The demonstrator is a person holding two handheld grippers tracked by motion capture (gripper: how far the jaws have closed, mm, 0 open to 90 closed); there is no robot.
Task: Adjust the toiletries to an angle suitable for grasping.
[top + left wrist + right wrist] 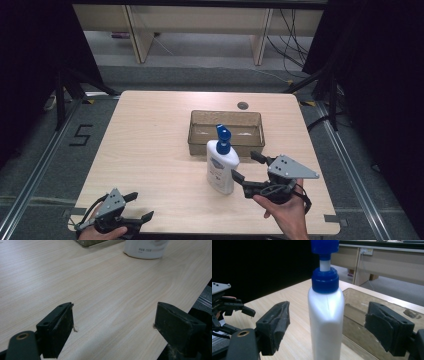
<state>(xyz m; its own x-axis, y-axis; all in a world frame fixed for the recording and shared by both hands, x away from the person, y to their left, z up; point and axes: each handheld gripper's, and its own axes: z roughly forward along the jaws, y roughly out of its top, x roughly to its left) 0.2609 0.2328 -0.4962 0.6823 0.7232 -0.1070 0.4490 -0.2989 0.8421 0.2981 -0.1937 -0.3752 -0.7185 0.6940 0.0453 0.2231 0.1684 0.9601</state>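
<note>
A white bottle with a blue pump top stands upright on the wooden table, just in front of a brown see-through bin. My right gripper is open at the bottle's right side. In the right gripper view the bottle stands between the two jaws of my right gripper, with a gap on each side. My left gripper is open near the table's front left corner, holding nothing. In the left gripper view my left gripper hovers over bare wood, and the bottle's base is far ahead.
The bin sits directly behind the bottle, and its corner is at the top of the left gripper view. A small round grommet lies near the table's far edge. Desk legs and cables stand on the floor beyond.
</note>
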